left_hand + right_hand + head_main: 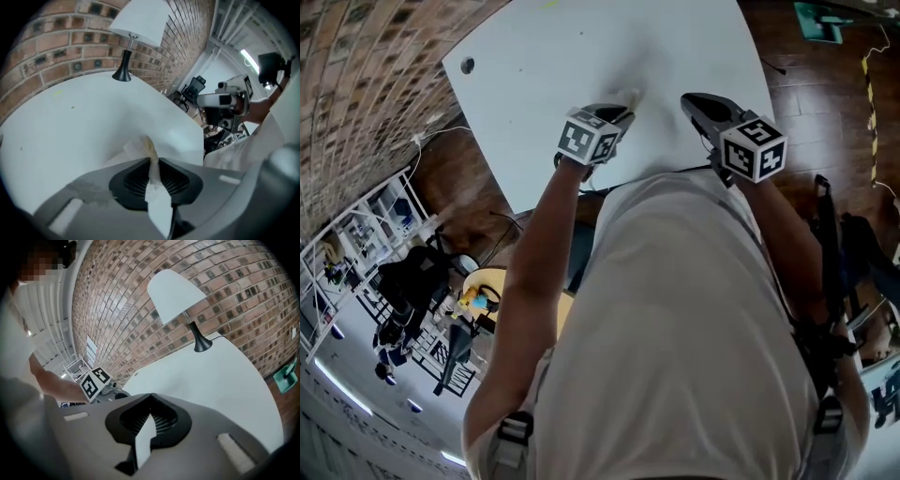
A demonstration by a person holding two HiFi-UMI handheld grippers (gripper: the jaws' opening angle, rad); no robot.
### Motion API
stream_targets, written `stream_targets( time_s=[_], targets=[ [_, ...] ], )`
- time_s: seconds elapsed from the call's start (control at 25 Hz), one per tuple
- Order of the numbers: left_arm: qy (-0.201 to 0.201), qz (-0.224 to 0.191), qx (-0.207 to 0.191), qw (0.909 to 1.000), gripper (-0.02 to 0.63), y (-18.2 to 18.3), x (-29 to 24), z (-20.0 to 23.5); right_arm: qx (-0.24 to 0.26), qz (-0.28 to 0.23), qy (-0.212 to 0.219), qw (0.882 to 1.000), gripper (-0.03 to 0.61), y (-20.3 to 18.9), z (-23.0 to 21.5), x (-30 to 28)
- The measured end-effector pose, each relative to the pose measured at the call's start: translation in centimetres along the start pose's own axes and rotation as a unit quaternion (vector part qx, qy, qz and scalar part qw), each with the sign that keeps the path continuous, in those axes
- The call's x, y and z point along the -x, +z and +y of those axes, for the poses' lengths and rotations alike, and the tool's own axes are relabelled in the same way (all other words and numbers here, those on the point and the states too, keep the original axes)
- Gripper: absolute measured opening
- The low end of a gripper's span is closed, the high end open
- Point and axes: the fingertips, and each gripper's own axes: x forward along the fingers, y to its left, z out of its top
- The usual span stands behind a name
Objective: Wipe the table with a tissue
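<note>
Tabletop (581, 56) is white, smooth, matt with a faint sheen; the tissue (142, 146) on it is thin soft paper, crumpled. Left hand-held gripper (153, 163) has a grey matt plastic shell with black ribbed lining inside. Brick wall (225, 277) behind the tabletop is rough and matt; the floor (825, 84) beside the tabletop is dark glossy wood.

Head view: looks steeply down from above onto the table (581, 56); both gripper views: sit low over that table, face the same lamp (139, 23) and brick wall (56, 44), left nearer the tabletop.
</note>
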Motion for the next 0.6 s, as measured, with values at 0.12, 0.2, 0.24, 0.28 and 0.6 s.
stream_targets(
  time_s=[0.12, 0.2, 0.24, 0.28, 0.6],
  targets=[
    [-0.008, -0.084, 0.039, 0.9957, 0.064, 1.0, 1.2, -2.0, -0.001, 0.005, 0.006, 1.000, 0.006, 0.0, -0.3, -0.3],
    [-0.013, -0.141, 0.061, 0.9881, 0.064, 1.4, 2.2, -3.1, 0.004, 0.012, 0.018, 1.000, 0.006, 0.1, -0.2, -0.8],
    [-0.015, -0.165, 0.069, 0.9838, 0.064, 1.4, 2.7, -3.5, 0.009, 0.017, 0.025, 1.000, 0.006, 0.2, -0.2, -1.2],
    [-0.016, -0.186, 0.075, 0.9796, 0.064, 1.4, 3.2, -3.9, 0.013, 0.021, 0.033, 0.999, 0.006, 0.3, 0.0, -1.7],
    [0.044, -0.322, 0.161, 0.9321, 0.064, -1.8, 9.5, -1.9, 0.039, 0.050, 0.085, 0.994, 0.006, -0.1, 1.8, -5.2]
  ],
)
